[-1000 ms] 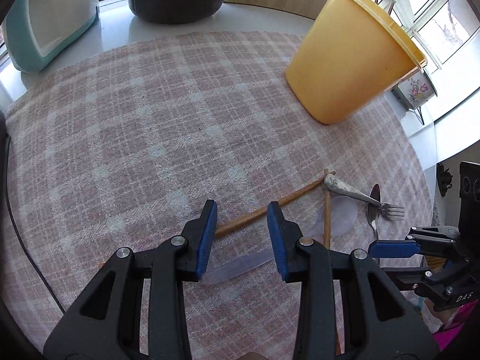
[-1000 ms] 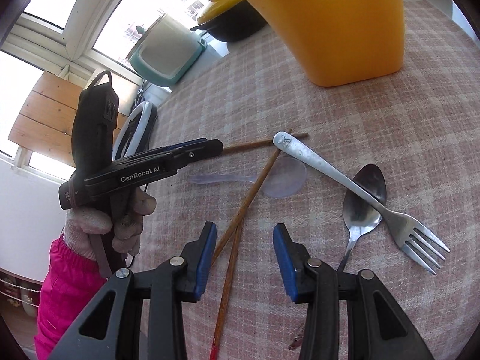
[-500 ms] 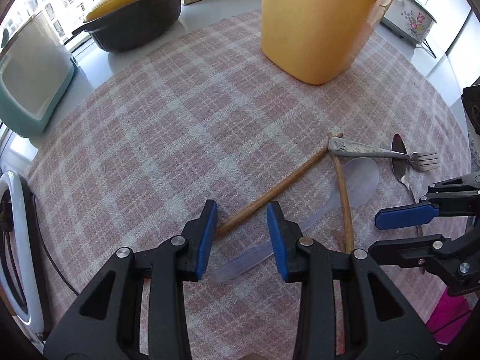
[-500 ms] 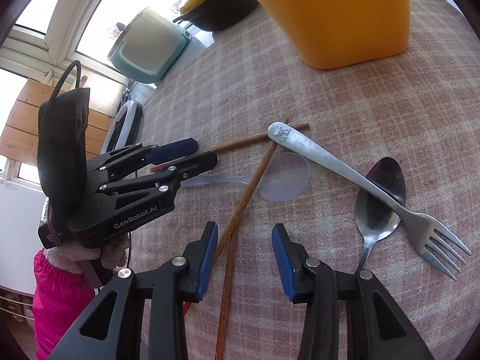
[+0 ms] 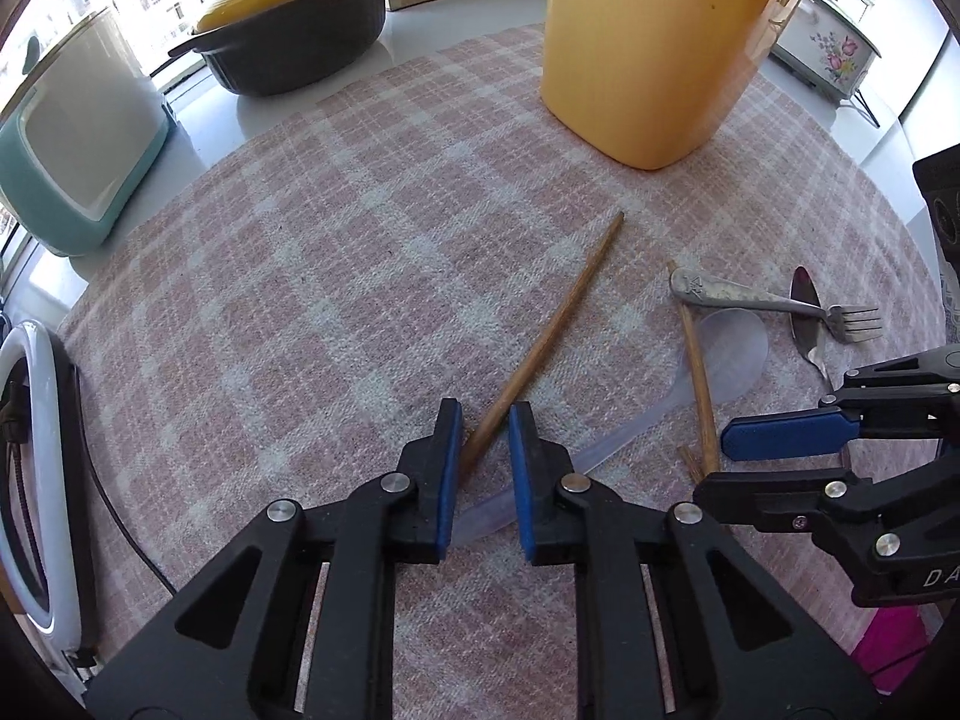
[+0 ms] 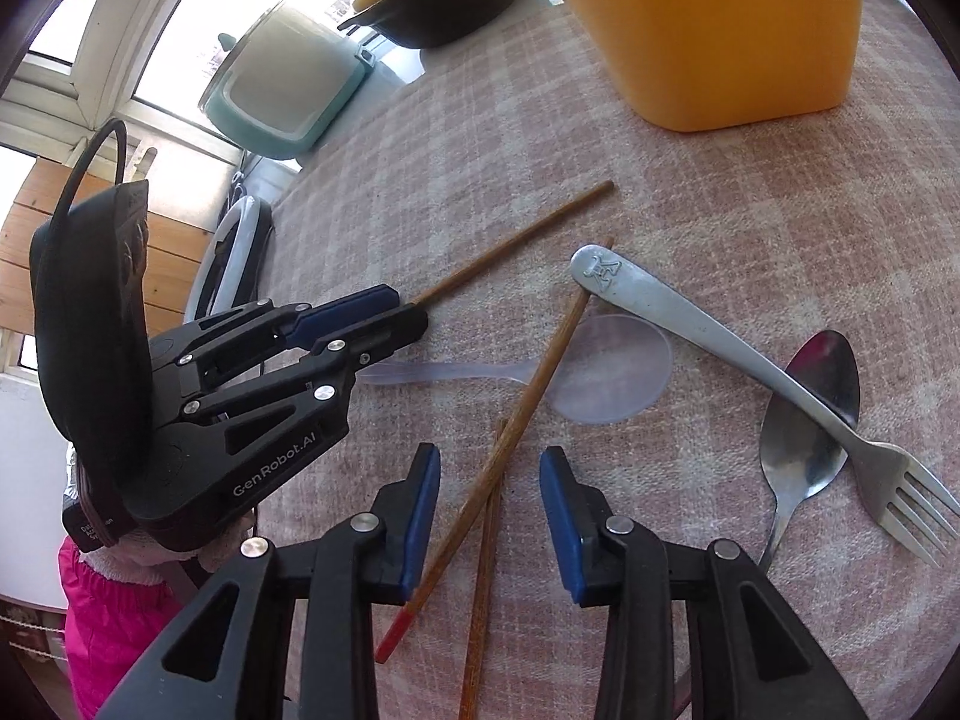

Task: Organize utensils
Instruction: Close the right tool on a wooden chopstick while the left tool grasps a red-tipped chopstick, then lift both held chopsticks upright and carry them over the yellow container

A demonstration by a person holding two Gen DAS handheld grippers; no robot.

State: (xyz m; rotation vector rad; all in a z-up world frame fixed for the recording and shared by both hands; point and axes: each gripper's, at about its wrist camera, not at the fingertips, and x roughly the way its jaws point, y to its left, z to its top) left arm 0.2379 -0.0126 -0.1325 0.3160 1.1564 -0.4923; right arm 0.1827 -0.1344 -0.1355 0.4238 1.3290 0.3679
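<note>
Left gripper (image 5: pixel 486 414) points steeply down at the checked cloth (image 5: pixel 300 300), and its jaws have just been closing around the near end of a wooden chopstick (image 5: pixel 552 336). That stick runs between the blue pads. It looks snug against the left one, while a thin gap shows at the right one, so I judge it bracketed but not yet clamped. Taking it by the end makes sense: the rest of the stick then lies free, pointing up toward the yellow container (image 5: pixel 648 60), the likely place for it.

Over to the right gripper (image 6: pixel 489 462). It stands partly open and its jaws have just been closing too. They straddle the red-tipped chopstick (image 6: pixel 528 396) and a third chopstick (image 6: pixel 486 552), and neither pad presses on anything.

The red-tipped one lies across the neck of the clear plastic spoon (image 6: pixel 612 378), with its far tip beside the fork (image 6: pixel 720 336) handle. That fork lies across the bowl of the metal spoon (image 6: pixel 798 456). It's a tangle, so starting with the sticks on top looks sensible.

Now the count: three chopsticks, one fork, one metal spoon, one clear plastic spoon and one yellow container, which stands upright at the far side of the cloth, well apart from the pile.

Beyond the cloth sit one dark pot (image 5: pixel 300 36) with a yellow lid and one teal appliance (image 5: pixel 78 138).
</note>
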